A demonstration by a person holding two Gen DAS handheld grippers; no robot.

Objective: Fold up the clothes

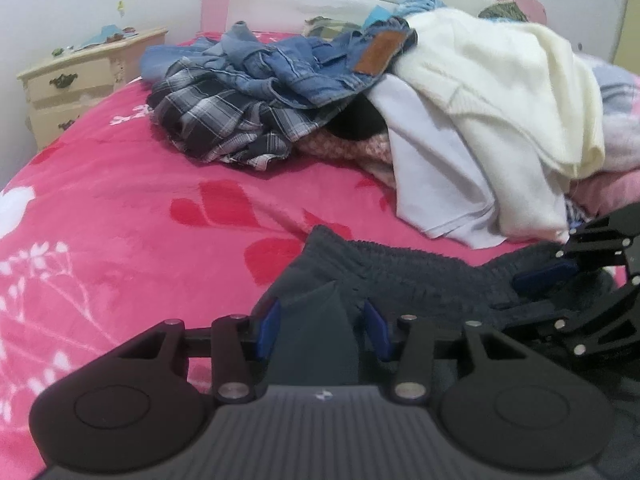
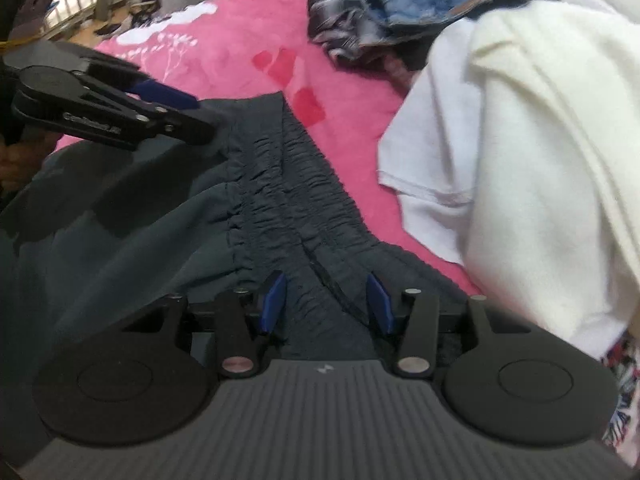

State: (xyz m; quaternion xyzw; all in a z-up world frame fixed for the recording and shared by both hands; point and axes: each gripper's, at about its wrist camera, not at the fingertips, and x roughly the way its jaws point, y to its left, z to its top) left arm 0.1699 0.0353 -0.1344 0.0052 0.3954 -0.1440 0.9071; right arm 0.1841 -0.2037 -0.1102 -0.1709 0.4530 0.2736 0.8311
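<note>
Nearest of all is the dark grey garment [image 2: 132,240], a pair of trousers or shorts by the look of it, spread on the near part of the bed with its gathered elastic waistband [image 2: 288,184] running away toward the far side; a thin dark drawstring trails across the band. The cloth is smooth and matte below the band, crinkled tight along it. It lies on a bright pink blanket [image 1: 120,200] printed with red hearts and white flowers. Beyond it, to the right, a heap of unfolded laundry rises: a cream knit [image 1: 520,92] draped over a white t-shirt [image 1: 436,184], blue jeans [image 1: 304,68] with a brown leather patch, and a dark plaid shirt [image 1: 224,124] at the left of the heap. A pale headboard with pink trim stands at the far end, and a cream bedside drawer unit [image 1: 76,80] sits far left against a white wall. The left gripper [image 1: 322,326] stands partly parted over the left end of the garment, a raised fold of grey cloth between its blue pads, though whether they press it I cannot tell. The right gripper [image 2: 326,304] straddles the waistband at the right end, half parted, the drawstring between its pads; a grip there is likewise unclear.
</note>
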